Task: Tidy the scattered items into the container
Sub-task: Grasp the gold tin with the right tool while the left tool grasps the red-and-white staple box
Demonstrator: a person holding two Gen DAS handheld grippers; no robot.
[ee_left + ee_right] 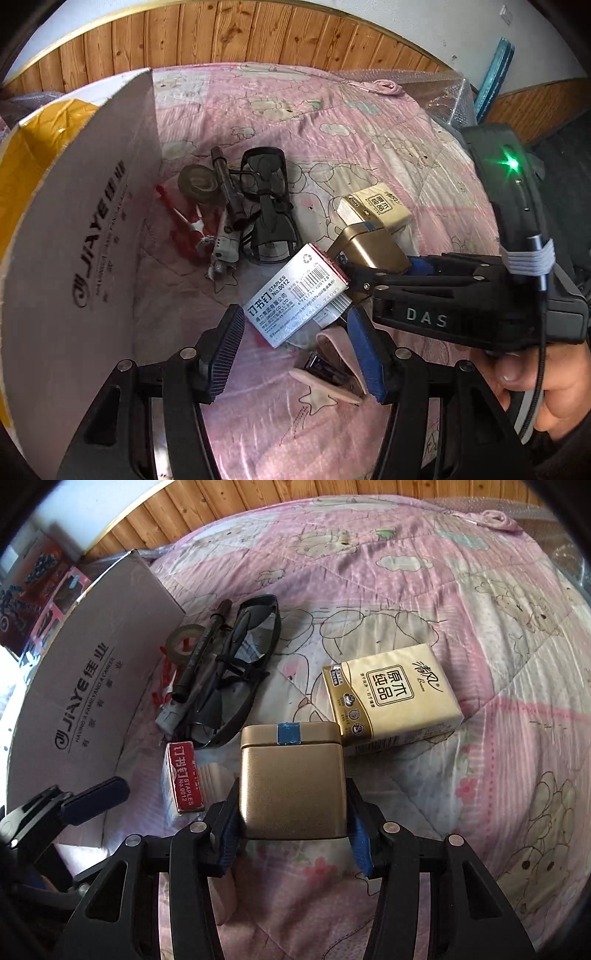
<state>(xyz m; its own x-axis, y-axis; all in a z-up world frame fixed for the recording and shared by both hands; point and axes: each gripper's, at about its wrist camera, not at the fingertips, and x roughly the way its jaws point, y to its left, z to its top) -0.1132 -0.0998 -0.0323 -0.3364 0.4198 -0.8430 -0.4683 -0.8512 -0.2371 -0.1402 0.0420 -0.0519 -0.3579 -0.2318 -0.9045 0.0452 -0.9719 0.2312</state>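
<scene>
Right gripper was clamped on a gold tin, blue pads pressed to both its sides. Tin had a blue tape patch on the lid edge and was held just above the bed. In the left wrist view the same tin showed at the end of the right gripper, whose body read "DAS"; a hand gripped its handle at lower right.

Left gripper stood with jaws wide apart, nothing between the pads. Just beyond its fingertips lay a staples box, silver side with barcode up; whether the pads touched it I could not tell. From the right wrist view the staples box showed its red face, lying just left of the tin.

Pink quilt with bear print covered the bed. A yellow tissue pack lay just beyond the tin, to its right. Further back, a cluster: dark safety glasses, a black marker lying across them, a roll of tape. A pink stapler lay under the left gripper's jaws.

Cardboard box, printed "JIAYE", stood at the left with its flap up, beside the cluster. None of the named items lay inside it as far as could be seen.
</scene>
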